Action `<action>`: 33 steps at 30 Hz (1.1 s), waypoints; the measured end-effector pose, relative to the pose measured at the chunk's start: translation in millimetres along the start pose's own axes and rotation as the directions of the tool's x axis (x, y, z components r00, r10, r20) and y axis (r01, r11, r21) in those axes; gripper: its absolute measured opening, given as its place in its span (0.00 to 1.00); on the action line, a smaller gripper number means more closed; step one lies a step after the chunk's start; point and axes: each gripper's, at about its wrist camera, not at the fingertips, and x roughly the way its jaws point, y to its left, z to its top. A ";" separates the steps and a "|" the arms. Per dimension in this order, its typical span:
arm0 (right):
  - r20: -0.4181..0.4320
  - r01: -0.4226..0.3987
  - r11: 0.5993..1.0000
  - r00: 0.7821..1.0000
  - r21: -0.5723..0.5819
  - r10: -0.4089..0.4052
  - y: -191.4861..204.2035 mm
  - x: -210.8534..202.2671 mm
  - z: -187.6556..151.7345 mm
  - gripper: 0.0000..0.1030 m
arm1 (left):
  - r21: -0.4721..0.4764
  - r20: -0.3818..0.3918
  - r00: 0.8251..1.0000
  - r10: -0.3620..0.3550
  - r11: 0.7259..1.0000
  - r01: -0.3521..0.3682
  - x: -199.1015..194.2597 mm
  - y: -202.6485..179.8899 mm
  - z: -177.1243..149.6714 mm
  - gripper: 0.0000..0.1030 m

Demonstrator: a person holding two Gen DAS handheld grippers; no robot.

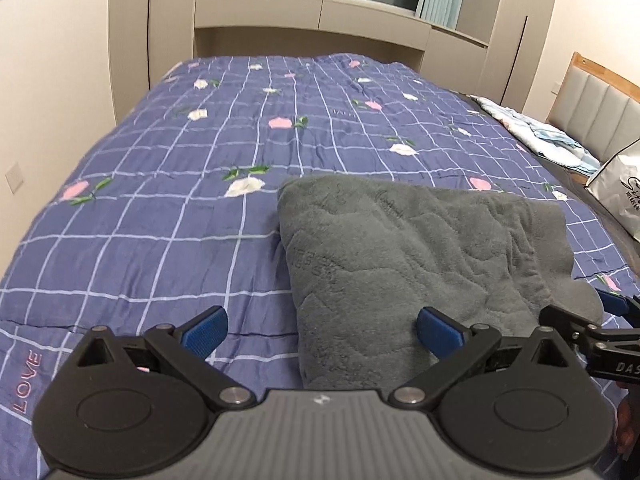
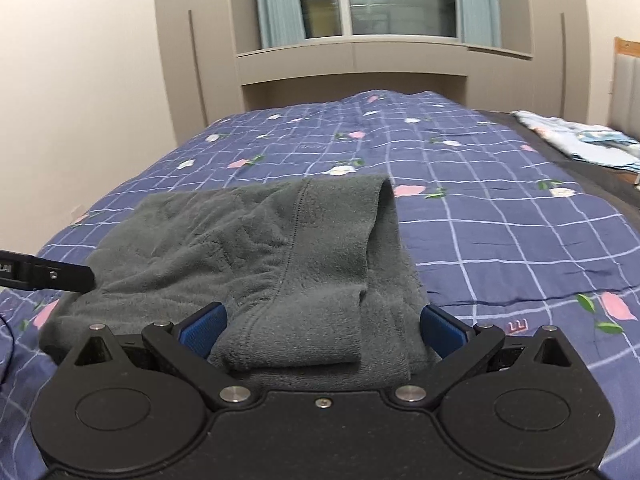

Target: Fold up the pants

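Grey fleece pants [image 1: 420, 248] lie folded in a thick rectangle on the blue checked bedspread [image 1: 160, 200]. My left gripper [image 1: 320, 332] is open over the pants' near left edge, with its right pad above the cloth and its left pad above the bedspread. My right gripper [image 2: 322, 330] is open, and the near end of the pants [image 2: 280, 248] with its folded cuff lies between the pads. The right gripper also shows at the right edge of the left wrist view [image 1: 608, 320]. A left gripper finger [image 2: 52, 276] shows at the left of the right wrist view.
The bedspread [image 2: 500, 220] covers a wide bed running to beige cabinets [image 1: 312, 20] under a window. Light blue bedding [image 1: 532, 128] lies by the padded headboard [image 1: 600, 100] on the right. A white bag [image 1: 620, 188] stands at the right edge.
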 end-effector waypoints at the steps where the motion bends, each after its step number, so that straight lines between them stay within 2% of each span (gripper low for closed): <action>1: -0.001 -0.015 1.000 1.000 0.002 0.015 -1.8 -0.8 1.5 1.00 | -0.004 -0.004 1.000 -0.008 1.000 0.008 1.2 1.0 0.6 1.00; 6: 0.015 -0.171 0.984 0.985 0.048 0.170 -25.5 -13.3 19.7 1.00 | 0.012 -0.008 0.995 -0.095 0.995 0.096 3.6 4.6 6.1 1.00; 11: -0.010 -0.265 0.960 0.964 0.090 0.267 -63.1 -9.4 47.9 1.00 | 0.049 -0.046 0.991 -0.122 0.991 0.124 17.8 3.0 11.7 1.00; 17: -0.127 -0.301 0.948 0.941 0.105 0.313 -82.1 24.2 57.7 1.00 | 0.017 -0.080 0.988 -0.128 0.991 0.130 34.3 -0.8 12.8 1.00; 22: -0.241 -0.363 0.925 0.894 0.110 0.379 -75.8 46.2 50.7 1.00 | 0.001 -0.103 0.980 -0.167 0.986 0.168 45.3 0.0 14.9 1.00; 24: -0.286 -0.378 0.919 0.873 0.113 0.394 -74.6 54.5 47.8 1.00 | -0.013 -0.123 0.974 -0.191 0.981 0.191 51.5 2.5 15.7 1.00; 28: -0.318 -0.421 0.887 0.829 0.188 0.461 -78.3 72.6 48.5 1.00 | -0.068 -0.153 0.958 -0.241 0.970 0.233 62.1 9.6 17.0 1.00; 30: -0.328 -0.426 0.887 0.824 0.180 0.462 -72.8 76.3 49.2 1.00 | -0.106 -0.172 0.947 -0.272 0.961 0.257 68.3 14.1 16.6 1.00; 33: -0.342 -0.411 0.899 0.832 0.150 0.437 -63.2 76.0 51.3 1.00 | -0.165 -0.200 0.929 -0.312 0.945 0.282 77.3 19.7 16.3 1.00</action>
